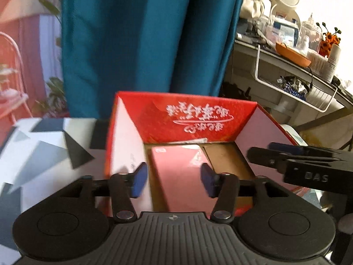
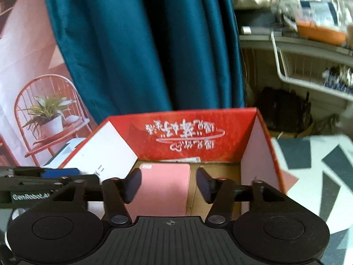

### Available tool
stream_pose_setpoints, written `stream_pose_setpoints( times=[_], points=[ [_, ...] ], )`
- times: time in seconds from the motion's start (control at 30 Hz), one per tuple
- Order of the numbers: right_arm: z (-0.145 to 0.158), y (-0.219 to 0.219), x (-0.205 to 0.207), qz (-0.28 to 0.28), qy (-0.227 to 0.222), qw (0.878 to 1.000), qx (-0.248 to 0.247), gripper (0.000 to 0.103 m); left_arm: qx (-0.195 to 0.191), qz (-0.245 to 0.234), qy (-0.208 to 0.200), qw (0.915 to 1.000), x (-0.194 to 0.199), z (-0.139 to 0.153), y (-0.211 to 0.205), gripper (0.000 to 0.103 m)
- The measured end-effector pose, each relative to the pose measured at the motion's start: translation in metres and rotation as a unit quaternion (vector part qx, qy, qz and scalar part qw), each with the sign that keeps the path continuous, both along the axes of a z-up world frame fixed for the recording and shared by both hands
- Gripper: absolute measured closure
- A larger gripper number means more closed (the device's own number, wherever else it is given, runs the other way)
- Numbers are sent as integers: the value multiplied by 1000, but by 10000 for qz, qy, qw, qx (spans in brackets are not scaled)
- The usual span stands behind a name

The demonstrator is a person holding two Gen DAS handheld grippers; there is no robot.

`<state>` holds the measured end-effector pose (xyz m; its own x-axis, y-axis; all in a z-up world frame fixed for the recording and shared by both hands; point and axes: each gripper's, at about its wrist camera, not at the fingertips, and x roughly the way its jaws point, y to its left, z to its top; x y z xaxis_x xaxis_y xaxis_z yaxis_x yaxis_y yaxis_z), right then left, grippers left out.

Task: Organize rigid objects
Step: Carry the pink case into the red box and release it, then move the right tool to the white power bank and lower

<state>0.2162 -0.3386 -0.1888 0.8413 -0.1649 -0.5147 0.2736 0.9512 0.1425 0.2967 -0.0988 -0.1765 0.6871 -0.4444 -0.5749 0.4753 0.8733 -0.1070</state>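
An open red carton point(image 1: 187, 114) with white script on its far wall stands on a table with a grey, black and white geometric cloth point(image 1: 44, 150). A flat pink box point(image 1: 176, 165) lies on the carton's brown floor, toward the left. My left gripper point(image 1: 174, 181) hangs open over the near end of the pink box, its blue pads clear of it. In the right wrist view the same carton point(image 2: 198, 137) and pink box point(image 2: 167, 172) show, with my right gripper point(image 2: 168, 184) open above the box and holding nothing. Each gripper shows at the edge of the other's view.
A teal curtain point(image 1: 143, 44) hangs right behind the carton. To the right stands a cluttered shelf with an orange bowl point(image 1: 291, 54) and a white wire basket point(image 1: 308, 97). A printed backdrop showing a chair and plant point(image 2: 46, 114) fills the left.
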Motion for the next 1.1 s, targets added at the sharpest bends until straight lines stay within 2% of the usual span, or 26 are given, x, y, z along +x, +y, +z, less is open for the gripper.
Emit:
stream_pose_setpoints(
  times=[0.03,0.07,0.1,0.13,0.2,0.3,0.47,0.67,0.87,1.03,1.1],
  points=[
    [3,3,-5,12,-37,10000,-89,34,19,56,-86,9999,-6,3,4,27],
    [6,7,-9,10,-67,9998,-161,28,27,122,-186,9997,-12,7,9,16],
    [9,10,-16,8,-118,9997,-232,15,22,170,-262,9995,-18,9,14,8],
    [12,13,-22,-1,-171,9995,-279,6,16,211,-331,9992,-25,13,20,6],
    [17,19,-35,4,-290,9990,-340,0,13,234,-442,9987,-39,18,31,4],
    [21,27,-53,51,-354,9986,-378,0,86,254,-578,9980,-59,21,41,0],
    [19,42,-82,139,-430,9985,-315,0,243,225,-747,9967,-90,16,53,0],
    [2,65,-116,122,-293,9993,-214,0,145,271,-468,9984,-124,-2,67,0],
    [-18,84,-152,17,-60,9995,-314,0,51,194,-236,9995,-146,-21,72,0],
    [-39,94,-186,-59,235,9970,-739,0,-56,176,-125,9998,-162,-35,71,0],
    [-48,91,-196,-87,354,9966,-735,1,-48,80,-63,9999,-166,-40,68,0]
  ],
)
